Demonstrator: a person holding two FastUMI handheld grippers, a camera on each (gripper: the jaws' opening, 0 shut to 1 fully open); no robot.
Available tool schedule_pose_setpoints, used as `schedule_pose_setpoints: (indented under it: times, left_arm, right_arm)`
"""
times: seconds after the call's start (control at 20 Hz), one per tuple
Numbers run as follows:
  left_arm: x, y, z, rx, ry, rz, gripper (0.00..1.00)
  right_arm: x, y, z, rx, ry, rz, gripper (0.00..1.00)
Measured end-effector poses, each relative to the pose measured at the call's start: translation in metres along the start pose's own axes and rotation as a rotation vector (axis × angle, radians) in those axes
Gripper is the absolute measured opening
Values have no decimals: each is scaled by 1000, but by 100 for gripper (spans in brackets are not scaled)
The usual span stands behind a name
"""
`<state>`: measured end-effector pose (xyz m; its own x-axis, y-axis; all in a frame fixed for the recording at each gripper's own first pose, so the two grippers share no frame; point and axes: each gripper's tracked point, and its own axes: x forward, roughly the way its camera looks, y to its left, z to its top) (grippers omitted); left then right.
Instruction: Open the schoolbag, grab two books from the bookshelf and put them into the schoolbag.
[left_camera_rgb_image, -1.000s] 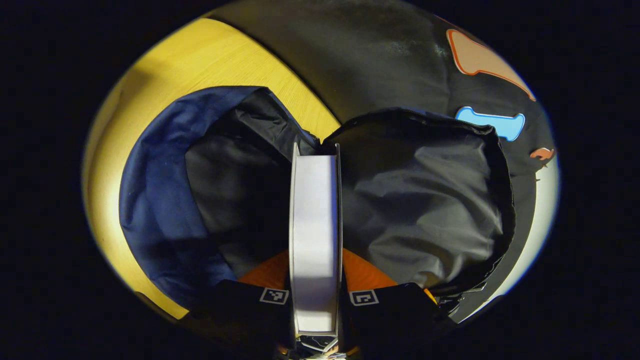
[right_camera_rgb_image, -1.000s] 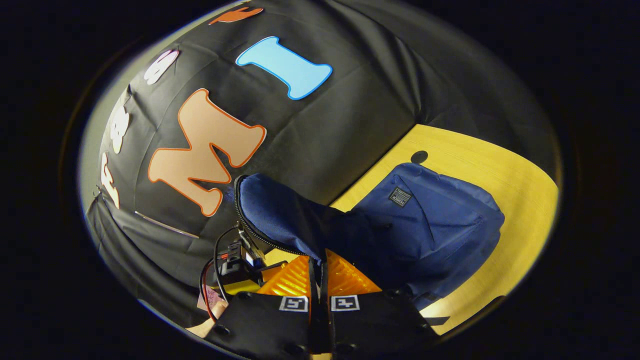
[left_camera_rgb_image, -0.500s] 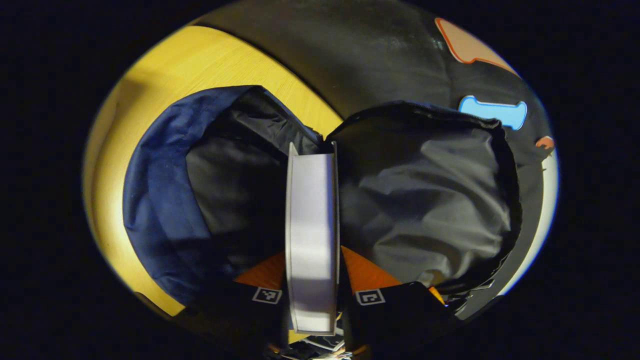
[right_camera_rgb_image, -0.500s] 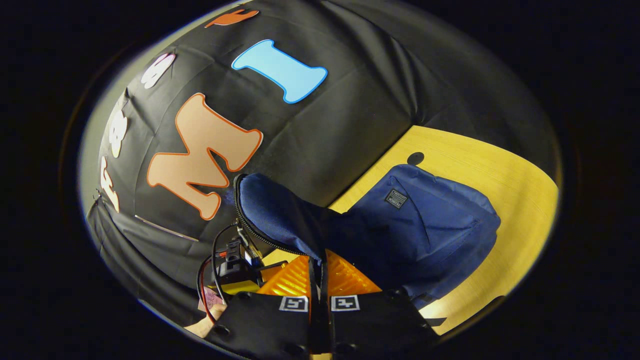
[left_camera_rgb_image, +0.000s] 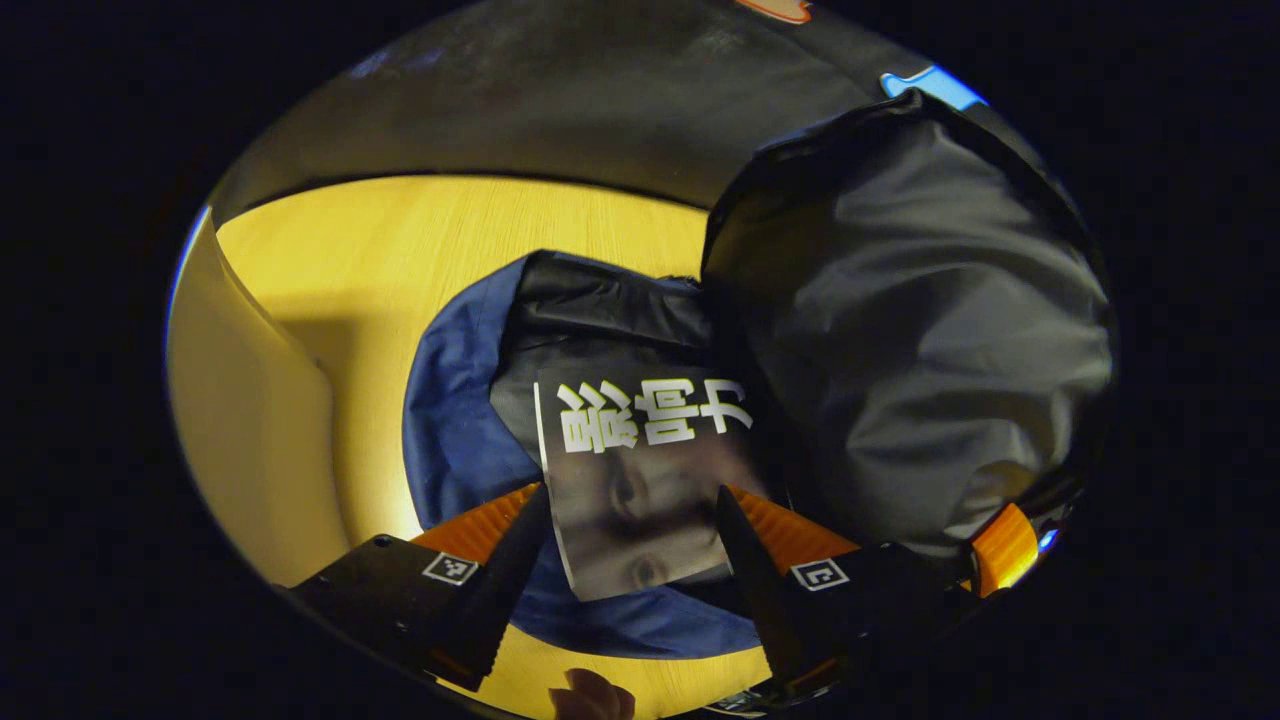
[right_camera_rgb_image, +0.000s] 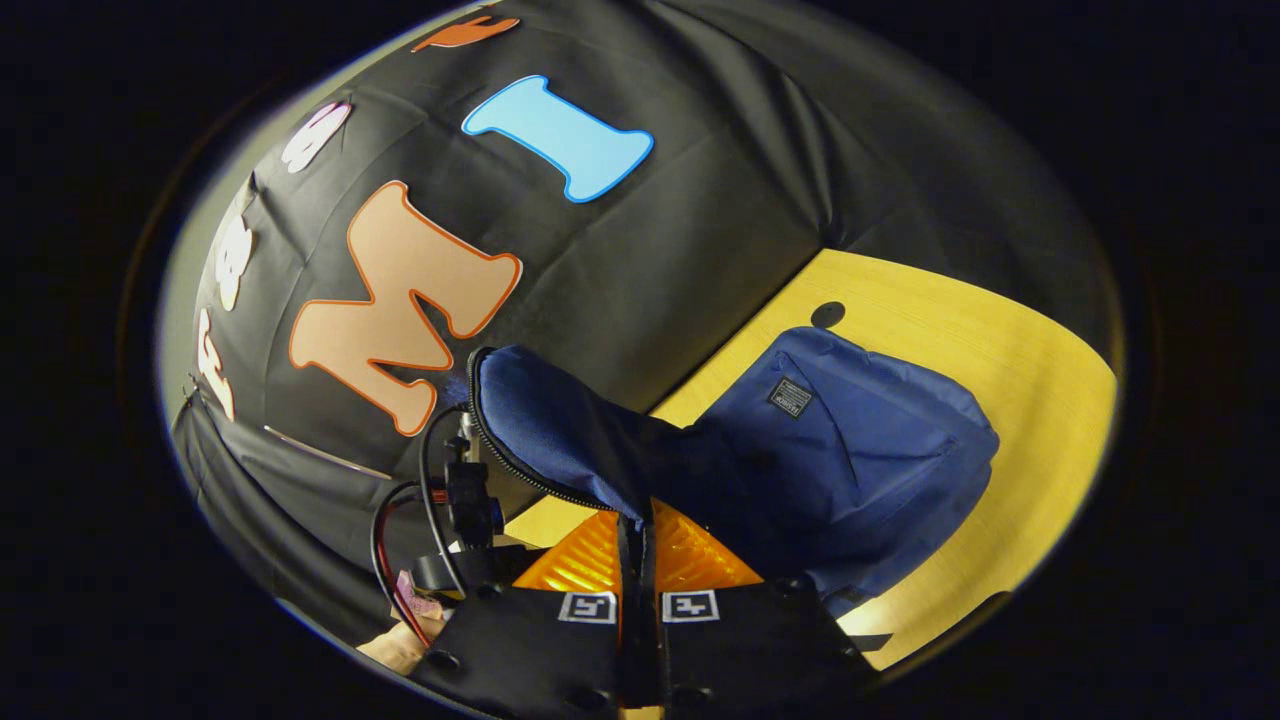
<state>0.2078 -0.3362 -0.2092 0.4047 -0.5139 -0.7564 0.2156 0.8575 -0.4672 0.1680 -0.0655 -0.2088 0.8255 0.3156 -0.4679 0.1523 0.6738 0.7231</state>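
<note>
In the left gripper view, the left gripper (left_camera_rgb_image: 632, 545) stands with its two fingers spread wide apart and gripping nothing; between and just beyond them a book (left_camera_rgb_image: 640, 480) lies cover-up in the mouth of the schoolbag (left_camera_rgb_image: 450, 440), resting on the dark lining with blue fabric around it. This reads as the release step of putting a book in: the book sits in the opening and the fingers look clear of its edges, though how deep it has settled is hard to tell from this angle. In the right gripper view, the right gripper (right_camera_rgb_image: 637, 560) has its fingers pressed together on the edge of the bag's flap (right_camera_rgb_image: 560, 440), holding it lifted so the opening stays wide; the zipper runs along that raised rim. Beyond it the blue body of the bag slumps on the yellow wooden table (right_camera_rgb_image: 1000, 340), and the black cloth wall stands behind. Whether another book is already inside cannot be told. The next move likely calls for drawing the left gripper straight back without snagging the lining, then heading for the bookshelf if a book is owed, while the right hand keeps the flap up
</note>
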Motion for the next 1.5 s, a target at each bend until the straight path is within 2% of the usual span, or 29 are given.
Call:
schedule_pose_setpoints:
  times: [0.15, 0.3, 0.55, 0.85, 1.15, 1.35, 1.5]
  left_arm:
    - [-13, 8, 13, 92, -69, 44, 97]
    - [-54, 17, 31, 163, -129, 59, 97]
    - [-114, 57, 58, 280, -272, 166, 96]
    - [-188, 85, 78, 277, -398, 209, 96]
    - [-240, 115, 99, 252, -499, 260, 96]
    - [-287, 147, 109, 233, -539, 299, 96]
    - [-312, 184, 115, 216, -558, 361, 95]
  right_arm:
    - [1, 0, 0, -5, 0, -2, 3]
    - [0, 0, -1, -10, 3, -4, 3]
    - [-1, -1, 0, -1, 0, -7, 3]
    - [0, -1, -1, -12, 8, -9, 3]
    - [0, -2, -2, -5, 9, -11, 3]
    - [0, -1, -1, -4, 10, -15, 4]
    - [1, -3, -2, 4, 11, -17, 4]
